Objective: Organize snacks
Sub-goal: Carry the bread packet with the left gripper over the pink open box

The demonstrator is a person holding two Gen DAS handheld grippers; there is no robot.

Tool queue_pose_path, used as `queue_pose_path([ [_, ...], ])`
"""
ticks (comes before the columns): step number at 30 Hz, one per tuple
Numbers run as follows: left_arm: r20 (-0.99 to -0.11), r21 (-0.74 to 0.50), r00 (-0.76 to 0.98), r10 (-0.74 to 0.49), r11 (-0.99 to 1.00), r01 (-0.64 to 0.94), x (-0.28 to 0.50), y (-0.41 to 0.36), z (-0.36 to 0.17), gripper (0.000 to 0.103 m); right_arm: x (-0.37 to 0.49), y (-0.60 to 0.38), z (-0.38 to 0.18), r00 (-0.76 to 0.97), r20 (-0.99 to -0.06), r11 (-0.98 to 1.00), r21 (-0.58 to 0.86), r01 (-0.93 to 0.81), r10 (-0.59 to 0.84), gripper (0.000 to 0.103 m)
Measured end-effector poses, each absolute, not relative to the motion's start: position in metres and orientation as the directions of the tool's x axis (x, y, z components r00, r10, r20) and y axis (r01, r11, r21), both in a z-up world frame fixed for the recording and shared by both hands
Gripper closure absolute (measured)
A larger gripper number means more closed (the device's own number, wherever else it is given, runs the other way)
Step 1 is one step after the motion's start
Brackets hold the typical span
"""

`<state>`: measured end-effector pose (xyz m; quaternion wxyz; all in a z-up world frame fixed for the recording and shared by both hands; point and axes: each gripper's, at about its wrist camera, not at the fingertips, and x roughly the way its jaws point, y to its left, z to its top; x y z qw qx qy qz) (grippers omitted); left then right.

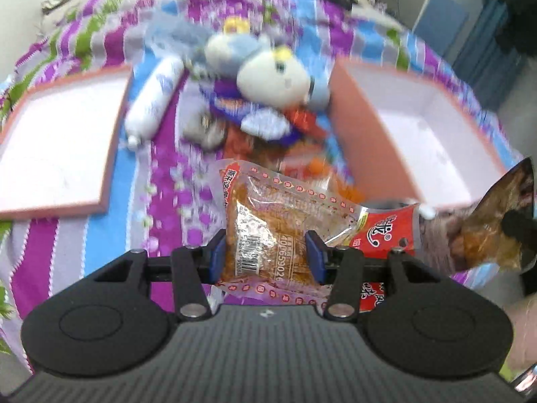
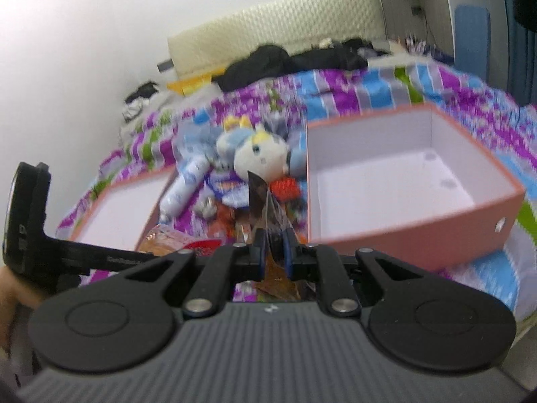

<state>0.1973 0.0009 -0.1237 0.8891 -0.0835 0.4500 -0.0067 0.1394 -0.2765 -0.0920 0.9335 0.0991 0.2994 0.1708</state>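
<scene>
My left gripper (image 1: 265,252) is shut on a clear snack packet (image 1: 268,201) of orange-brown pieces with a barcode, its blue pads pressing both sides. The packet hangs above the bedspread. My right gripper (image 2: 273,247) is shut on a thin foil-and-clear packet (image 2: 258,191) seen edge-on; the left wrist view shows the same packet (image 1: 503,215) at the right edge. A red-labelled packet (image 1: 386,231) shows just right of my left gripper. A pile of loose snacks (image 1: 241,134) lies between a deep pink box (image 1: 362,127) and a shallow pink lid (image 1: 114,127).
A plush toy (image 1: 272,80) and a white tube-shaped packet (image 1: 154,100) lie behind the snack pile on the striped purple bedspread (image 1: 67,235). The deep box (image 2: 402,235) is white inside. Dark clothes (image 2: 285,60) lie at the far end by the wall.
</scene>
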Motion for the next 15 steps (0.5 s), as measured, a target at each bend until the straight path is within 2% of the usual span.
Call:
queue_pose_path([
  [8, -0.711, -0.195, 0.692, -0.124, 0.980, -0.026, 0.226, -0.017, -0.047, 0.049, 0.169, -0.305, -0.045, 0.848, -0.431, 0.946, 0.232, -0.228, 0.310, 0.089],
  [15, -0.678, -0.220, 0.714, -0.174, 0.975, 0.028, 0.276, -0.055, -0.017, 0.049, 0.200, -0.341, -0.032, 0.887, -0.401, 0.965, 0.217, -0.150, 0.228, 0.089],
])
